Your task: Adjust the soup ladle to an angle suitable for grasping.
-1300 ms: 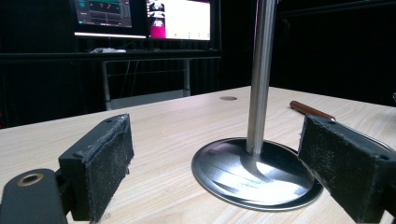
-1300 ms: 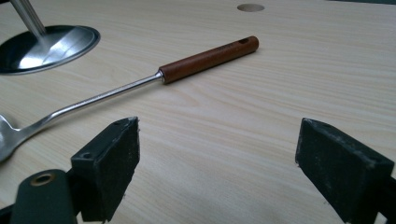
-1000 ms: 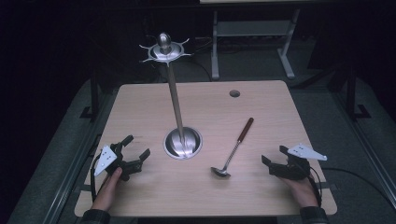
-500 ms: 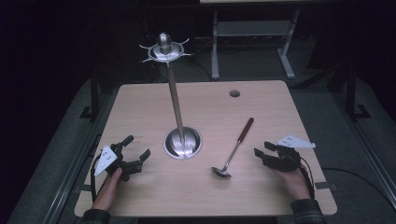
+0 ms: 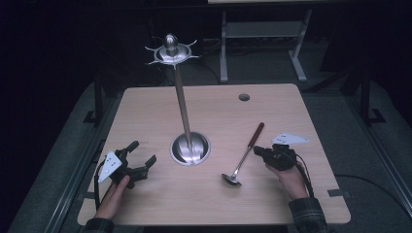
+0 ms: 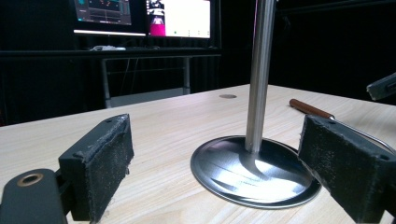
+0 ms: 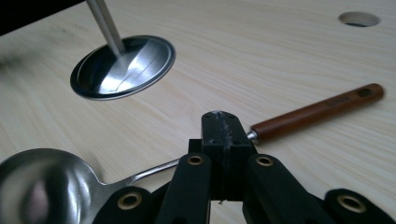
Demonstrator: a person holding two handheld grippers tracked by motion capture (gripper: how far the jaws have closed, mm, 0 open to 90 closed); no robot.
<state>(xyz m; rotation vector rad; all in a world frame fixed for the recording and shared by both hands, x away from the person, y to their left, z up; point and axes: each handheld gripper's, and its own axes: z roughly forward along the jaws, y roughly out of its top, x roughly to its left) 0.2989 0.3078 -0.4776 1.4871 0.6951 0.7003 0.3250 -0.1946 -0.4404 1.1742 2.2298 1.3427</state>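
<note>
A metal ladle (image 5: 244, 158) with a brown wooden handle lies flat on the table (image 5: 145, 111), right of a tall steel utensil stand (image 5: 190, 148) whose hooked top (image 5: 171, 51) is bare. My right gripper (image 5: 258, 151) sits just right of the ladle's shaft; its jaws have just been closing and now meet with nothing between them. In the right gripper view the shut tips (image 7: 223, 135) hover over where shaft and handle (image 7: 317, 112) join. My left gripper (image 5: 142, 153) rests open at the front left, its pads (image 6: 107, 163) framing the stand's base (image 6: 252, 172) from a distance.
A round cable hole (image 5: 244, 97) sits near the table's far edge. Dark floor and a grey metal frame (image 5: 262, 34) lie beyond the table. Monitors (image 6: 177, 18) glow in the background of the left gripper view.
The right gripper has slid left toward the ladle's shaft and its jaws have gone from wide open to shut. The left gripper, ladle and stand have not moved.
</note>
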